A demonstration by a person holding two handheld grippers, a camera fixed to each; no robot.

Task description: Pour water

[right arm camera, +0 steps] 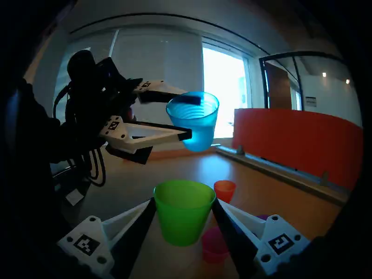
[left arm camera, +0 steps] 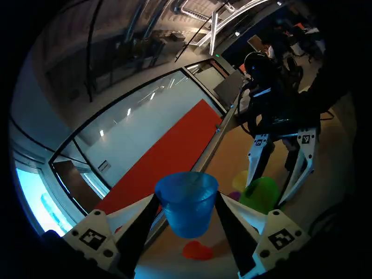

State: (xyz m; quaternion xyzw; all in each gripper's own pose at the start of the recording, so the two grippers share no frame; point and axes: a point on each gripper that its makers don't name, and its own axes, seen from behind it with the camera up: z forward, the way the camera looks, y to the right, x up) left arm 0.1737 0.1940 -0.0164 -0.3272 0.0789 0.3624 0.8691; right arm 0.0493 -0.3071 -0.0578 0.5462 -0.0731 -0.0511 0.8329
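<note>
Right gripper view | right gripper (right arm camera: 183,203) clamped on upright green cup (right arm camera: 182,223) | left gripper (right arm camera: 195,116) clamped on blue cup (right arm camera: 196,124), raised above and beyond green cup, barely tilted | no stream visible | judged: both cups gripped, pour not yet begun

The left gripper view looks from just behind the left gripper (left arm camera: 187,199) along its fingers. It is rolled to one side, with the blue cup (left arm camera: 188,211) close up between the fingertips and the right gripper (left arm camera: 265,194) farther off, beyond the right finger. The right gripper view faces level across the table (right arm camera: 279,195), with the green cup (right arm camera: 183,223) close between its fingertips. Both views share the two cups, the table and the red panel (right arm camera: 302,139).
</note>
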